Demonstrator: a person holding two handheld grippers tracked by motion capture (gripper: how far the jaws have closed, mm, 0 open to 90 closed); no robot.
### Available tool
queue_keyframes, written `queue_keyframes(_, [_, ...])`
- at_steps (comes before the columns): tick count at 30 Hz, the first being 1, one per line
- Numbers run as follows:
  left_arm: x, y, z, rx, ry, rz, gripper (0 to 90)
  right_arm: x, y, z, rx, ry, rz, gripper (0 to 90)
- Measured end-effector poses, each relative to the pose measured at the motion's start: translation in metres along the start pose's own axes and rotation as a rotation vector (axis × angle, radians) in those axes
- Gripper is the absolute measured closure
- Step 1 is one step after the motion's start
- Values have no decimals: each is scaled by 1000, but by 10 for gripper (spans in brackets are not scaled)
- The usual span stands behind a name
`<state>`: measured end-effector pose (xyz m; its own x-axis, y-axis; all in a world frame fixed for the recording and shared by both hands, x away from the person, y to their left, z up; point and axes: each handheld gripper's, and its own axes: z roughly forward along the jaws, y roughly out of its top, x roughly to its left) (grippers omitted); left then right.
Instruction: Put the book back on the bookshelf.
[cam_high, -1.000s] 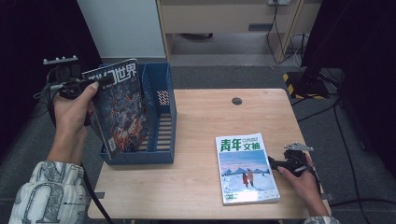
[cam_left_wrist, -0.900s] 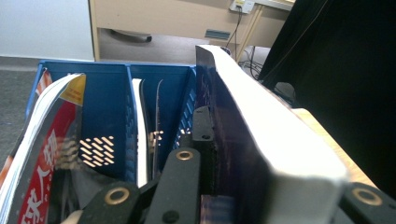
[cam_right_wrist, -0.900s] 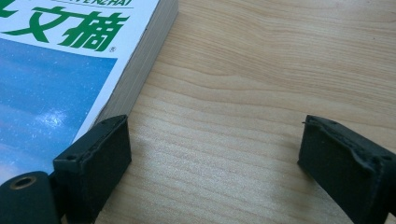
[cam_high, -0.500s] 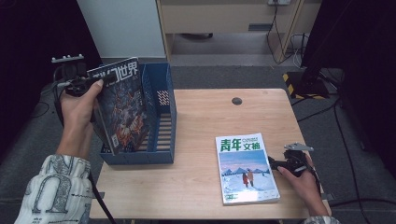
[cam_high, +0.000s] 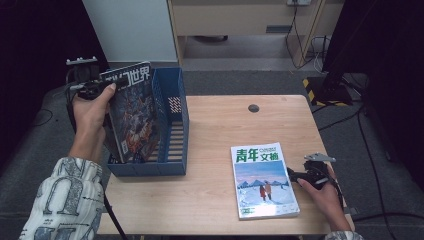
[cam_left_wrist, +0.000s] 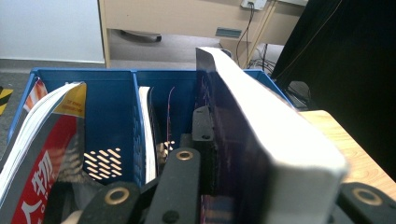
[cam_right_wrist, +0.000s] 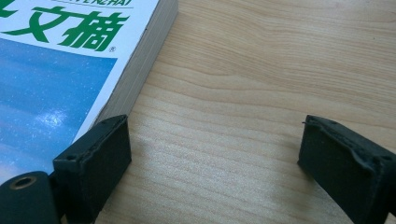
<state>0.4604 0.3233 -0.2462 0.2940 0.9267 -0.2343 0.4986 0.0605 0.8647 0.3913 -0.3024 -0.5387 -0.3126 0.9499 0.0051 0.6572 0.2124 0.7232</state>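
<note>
Left tool (cam_high: 102, 89) clamped on dark-covered glossy magazine (cam_high: 131, 112), upright above blue plastic file rack (cam_high: 175, 150). Right tool (cam_right_wrist: 212, 154) jaws apart, beside green-titled magazine (cam_high: 262, 180) on worktop (cam_high: 215, 125).

Lit tabletop, dark surroundings, soft close-ups.
In the high view the table (cam_high: 215, 200) is evenly lit from above; areas left and right of it are lost in near-black. Faint glare is seen on the magazine (cam_high: 264, 180) lying on it, and shadows stay soft. In the left gripper view the held magazine (cam_left_wrist: 261, 140) is blurred at close range. Wood grain is rendered sharp in the right gripper view.
</note>
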Motion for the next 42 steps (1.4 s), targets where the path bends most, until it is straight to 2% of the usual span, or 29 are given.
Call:
queue_keyframes(8, [1,4,7,0,18,-6,822,0,0,0,0,-1,-7,94])
queue_keyframes(15, [-12,1,19,9,11,11,822,1,-1,-1,0,-10,8,96])
queue_keyframes(19, [-15,-2,23,1,13,8,822,1,-1,-1,0,-10,13,96])
queue_keyframes(21, [-14,-3,25,-3,12,8,822,1,-1,-1,-1,-10,13,96])
queue_keyframes(25, [-13,-7,27,-13,-2,-18,821,1,-1,-1,-1,-10,13,96])
queue_keyframes(39, [-16,-18,31,-35,5,-17,821,1,-1,-1,0,-10,13,96])
queue_keyframes(42, [-18,-19,32,-37,6,-6,820,1,-1,-1,0,-10,13,96])
